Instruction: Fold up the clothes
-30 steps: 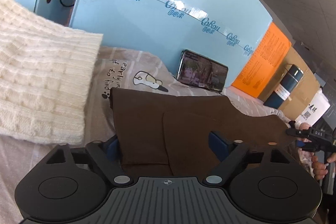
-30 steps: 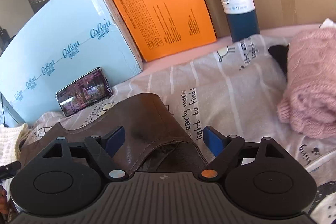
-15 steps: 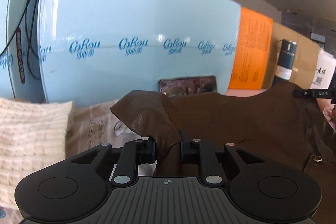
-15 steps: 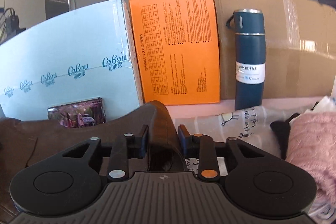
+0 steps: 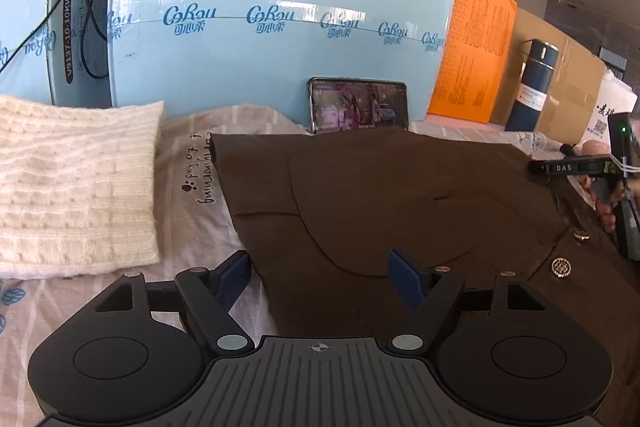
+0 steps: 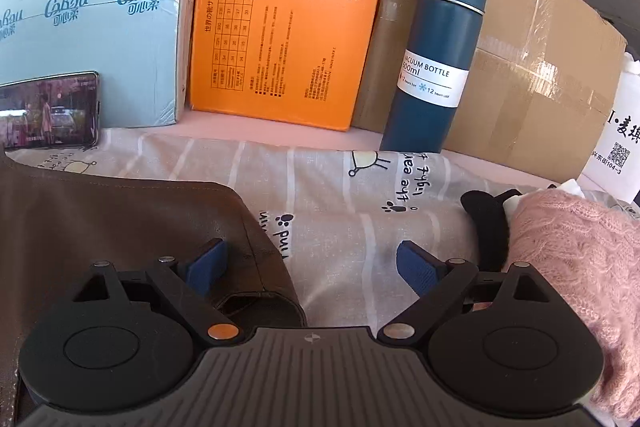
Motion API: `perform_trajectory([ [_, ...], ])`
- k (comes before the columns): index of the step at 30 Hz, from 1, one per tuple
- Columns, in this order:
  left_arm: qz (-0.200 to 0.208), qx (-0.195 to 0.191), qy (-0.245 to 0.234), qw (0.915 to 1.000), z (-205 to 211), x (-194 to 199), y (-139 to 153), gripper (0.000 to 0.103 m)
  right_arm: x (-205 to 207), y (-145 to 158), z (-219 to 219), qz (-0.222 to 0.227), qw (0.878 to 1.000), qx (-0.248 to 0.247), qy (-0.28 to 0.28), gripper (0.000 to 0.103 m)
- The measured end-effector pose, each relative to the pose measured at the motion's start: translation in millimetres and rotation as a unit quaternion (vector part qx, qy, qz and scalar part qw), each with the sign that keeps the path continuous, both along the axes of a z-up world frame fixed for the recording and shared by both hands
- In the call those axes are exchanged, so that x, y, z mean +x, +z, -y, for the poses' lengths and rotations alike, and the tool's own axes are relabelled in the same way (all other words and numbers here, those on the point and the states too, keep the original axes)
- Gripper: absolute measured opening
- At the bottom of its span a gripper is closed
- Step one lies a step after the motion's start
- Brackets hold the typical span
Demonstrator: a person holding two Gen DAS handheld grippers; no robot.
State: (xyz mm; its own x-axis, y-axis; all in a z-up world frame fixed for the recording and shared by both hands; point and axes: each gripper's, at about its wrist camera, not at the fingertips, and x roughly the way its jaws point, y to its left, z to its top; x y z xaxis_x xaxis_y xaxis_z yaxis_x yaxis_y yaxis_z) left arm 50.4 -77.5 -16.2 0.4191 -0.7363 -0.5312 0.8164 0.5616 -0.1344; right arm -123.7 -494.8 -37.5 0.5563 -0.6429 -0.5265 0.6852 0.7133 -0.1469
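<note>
Brown garment (image 5: pixel 392 203): folded flat, mid-bedsheet (image 6: pixel 340 195), cream knit (image 5: pixel 72 183) beside; left gripper (image 5: pixel 320 271) spread, holding nothing; right gripper (image 6: pixel 312 263) spread over its corner; risk: stiff fold may spring open, or fingers may snag an edge.

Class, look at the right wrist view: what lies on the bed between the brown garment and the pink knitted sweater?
In the right wrist view, only the printed bedsheet lies between the brown garment and the pink sweater, apart from a small black item against the sweater.
</note>
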Motion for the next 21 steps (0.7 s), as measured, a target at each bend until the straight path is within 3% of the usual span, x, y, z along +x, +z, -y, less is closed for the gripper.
perform_trajectory([
  [3, 0.001, -0.03, -0.002, 0.9995, -21, -9, 4, 0.078, -14, 16, -6, 0.029, 0.999, -0.01, -0.007, 0.091],
  [7, -0.009, -0.086, -0.03, 0.9958, -52, -23, 10, 0.088, -44, 42, -25, 0.091, 0.996, -0.015, 0.009, 0.091],
  [11, -0.019, -0.084, -0.075, 0.9935, -57, -45, 8, 0.094, -74, 60, -45, 0.147, 0.986, 0.021, 0.07, 0.091],
  [17, -0.014, -0.046, -0.113, 0.9925, -48, -67, -2, 0.096, -93, 51, -86, 0.15, 0.967, 0.114, 0.173, 0.091],
  [21, -0.012, -0.034, -0.118, 0.9924, -48, -73, -4, 0.099, -99, 38, -114, 0.109, 0.965, 0.114, 0.21, 0.092],
])
